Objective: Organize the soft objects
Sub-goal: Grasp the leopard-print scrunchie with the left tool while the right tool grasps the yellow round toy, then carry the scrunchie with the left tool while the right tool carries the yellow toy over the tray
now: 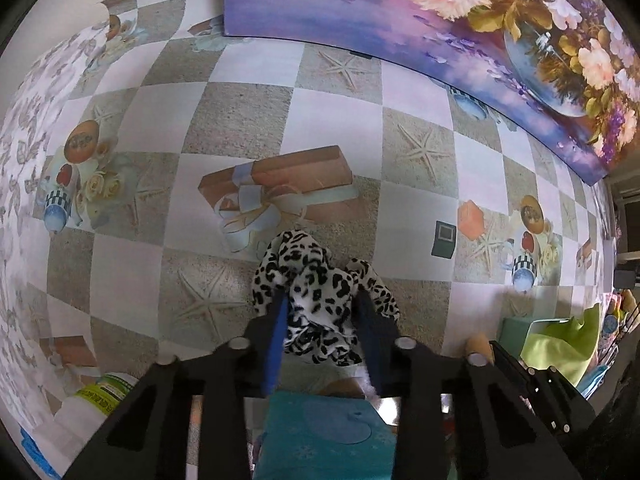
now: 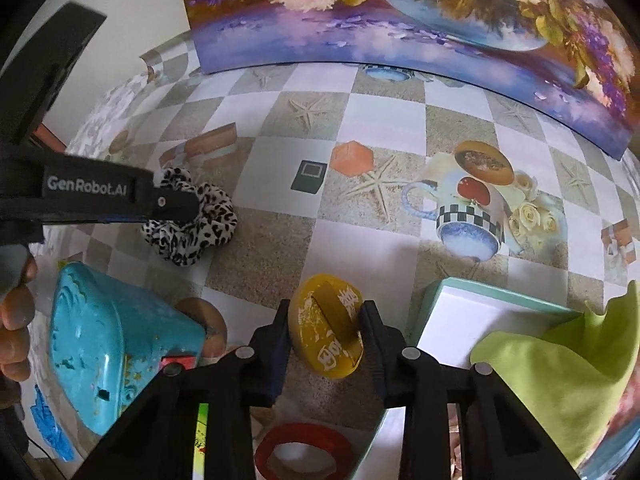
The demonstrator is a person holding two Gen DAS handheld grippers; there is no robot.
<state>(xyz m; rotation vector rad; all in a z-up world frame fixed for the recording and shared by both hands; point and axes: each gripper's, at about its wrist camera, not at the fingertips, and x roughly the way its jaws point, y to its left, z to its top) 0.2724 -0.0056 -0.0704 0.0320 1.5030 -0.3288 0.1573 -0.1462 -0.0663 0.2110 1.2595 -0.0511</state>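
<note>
Slippage threatens both grips: the left claw (image 1: pixel 320 312) clamps a leopard-print scrunchie (image 1: pixel 316 292) lying between its fingers on the worktop (image 1: pixel 416 128), while the right claw (image 2: pixel 325 322) pinches a yellow sponge (image 2: pixel 326 330) by its edges.

Leopard scrunchie and yellow sponge on the checkered tablecloth

The black-and-white leopard-print fabric scrunchie (image 1: pixel 316 296) lies bunched and ruffled on the tablecloth (image 2: pixel 280 248), beside a turquoise plastic container (image 2: pixel 116 344). The round yellow sponge (image 2: pixel 326 332), a thick disc with a darker yellow band across its top and white characters printed on it, sits tilted on a sandy square of the cloth, between the turquoise container and a white box with a mint-green rim (image 2: pixel 480 320).
</note>
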